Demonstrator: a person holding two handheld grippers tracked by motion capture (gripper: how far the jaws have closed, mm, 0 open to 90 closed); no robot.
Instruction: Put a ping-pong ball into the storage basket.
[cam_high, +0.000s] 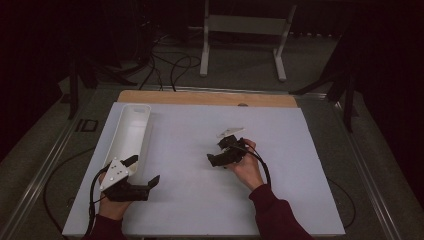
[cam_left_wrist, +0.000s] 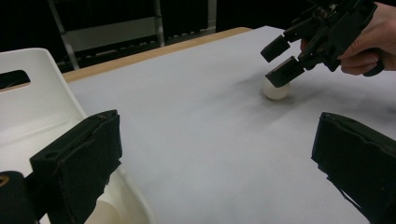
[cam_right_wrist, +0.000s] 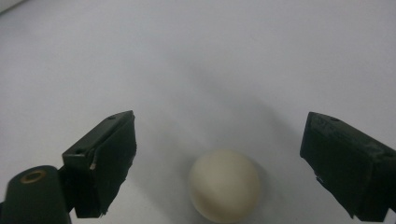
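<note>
Ball (cam_right_wrist: 224, 189) lies between the right gripper's (cam_right_wrist: 219, 163) spread jaws; left gripper (cam_left_wrist: 215, 172), gaping empty, sits beside the tray (cam_high: 131, 131), well apart from the ball.

The ball (cam_right_wrist: 224, 189) looks smooth, matt, cream plastic. Beside the white table sheet (cam_high: 200, 200) (matt, paper-like) runs a bare wood edge (cam_high: 207, 98). The tray (cam_high: 131, 131) looks like smooth white plastic, the jaw pads like rough black foam.

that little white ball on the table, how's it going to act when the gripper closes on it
The small, smooth, cream-white ball looks round all over, so it will probably roll off across the flat white table surface if nudged off-centre. Its sheen suggests it may slip between the open jaws of the right hand-held gripper. It seems light, perhaps hollow.
</note>
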